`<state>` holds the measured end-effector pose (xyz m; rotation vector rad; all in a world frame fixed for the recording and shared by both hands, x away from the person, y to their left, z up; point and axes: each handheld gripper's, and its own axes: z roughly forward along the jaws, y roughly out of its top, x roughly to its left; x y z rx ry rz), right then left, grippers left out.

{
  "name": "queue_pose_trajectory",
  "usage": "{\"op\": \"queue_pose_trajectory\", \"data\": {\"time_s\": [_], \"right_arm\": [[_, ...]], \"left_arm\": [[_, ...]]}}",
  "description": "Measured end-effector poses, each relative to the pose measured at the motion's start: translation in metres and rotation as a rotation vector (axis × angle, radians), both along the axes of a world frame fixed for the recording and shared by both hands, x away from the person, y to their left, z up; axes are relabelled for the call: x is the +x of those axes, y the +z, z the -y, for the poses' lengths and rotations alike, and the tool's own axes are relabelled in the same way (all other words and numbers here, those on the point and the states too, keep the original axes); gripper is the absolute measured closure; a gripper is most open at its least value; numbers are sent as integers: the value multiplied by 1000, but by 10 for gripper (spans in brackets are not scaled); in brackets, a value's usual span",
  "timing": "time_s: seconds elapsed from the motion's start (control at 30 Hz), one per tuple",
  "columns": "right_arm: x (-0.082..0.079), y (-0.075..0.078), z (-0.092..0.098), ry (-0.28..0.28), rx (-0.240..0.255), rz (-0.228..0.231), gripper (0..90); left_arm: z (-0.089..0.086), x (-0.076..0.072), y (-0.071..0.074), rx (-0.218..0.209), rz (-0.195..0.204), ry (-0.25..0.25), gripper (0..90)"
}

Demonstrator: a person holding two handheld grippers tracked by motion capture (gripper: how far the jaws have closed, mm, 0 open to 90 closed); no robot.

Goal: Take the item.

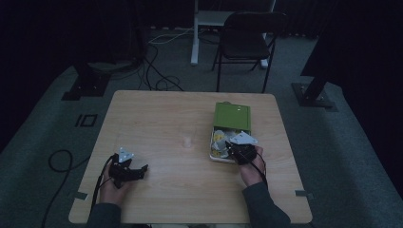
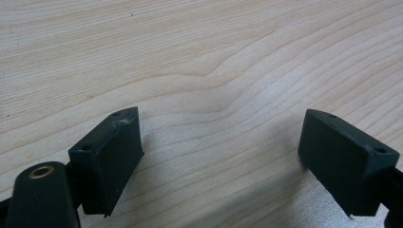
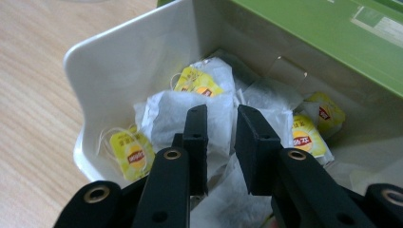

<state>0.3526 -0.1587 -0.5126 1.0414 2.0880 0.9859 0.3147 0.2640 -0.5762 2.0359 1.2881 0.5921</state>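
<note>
Between the narrowed jaws of the right gripper (image 3: 221, 142) sits a fold of a white tea bag (image 3: 190, 111); the pads stand close on either side of the paper, a slim gap left between them, and whether they pinch it I cannot tell; the bag's long axis runs away from the gripper toward the far wall of the box (image 3: 119, 52), its yellow tag (image 3: 197, 84) just beyond the jaw tips; further yellow-tagged bags lie to either side of the jaws, crumpled, thin and papery; the box is white and smooth inside, rectangular, with a green lid (image 3: 304, 33) folded back beyond it; well apart, the left gripper (image 2: 221, 152) hangs wide open over bare pale wood-grain table (image 2: 190, 57), holding nothing.
</note>
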Motion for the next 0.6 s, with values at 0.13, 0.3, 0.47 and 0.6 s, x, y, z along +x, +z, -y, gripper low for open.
{"op": "queue_pose_trajectory", "data": {"time_s": [0.13, 0.3, 0.47, 0.6], "right_arm": [[4, -3, -3, -16, -11, -7, 754], [10, -7, -6, -6, -1, -54, 724], [12, -11, -4, 5, 30, -78, 827], [11, -11, 0, 13, 49, -70, 899]], "left_arm": [[0, 0, 0, 0, 0, 0, 154], [0, 0, 0, 0, 0, 0, 154], [0, 0, 0, 0, 0, 0, 154], [0, 0, 0, 0, 0, 0, 154]]}}
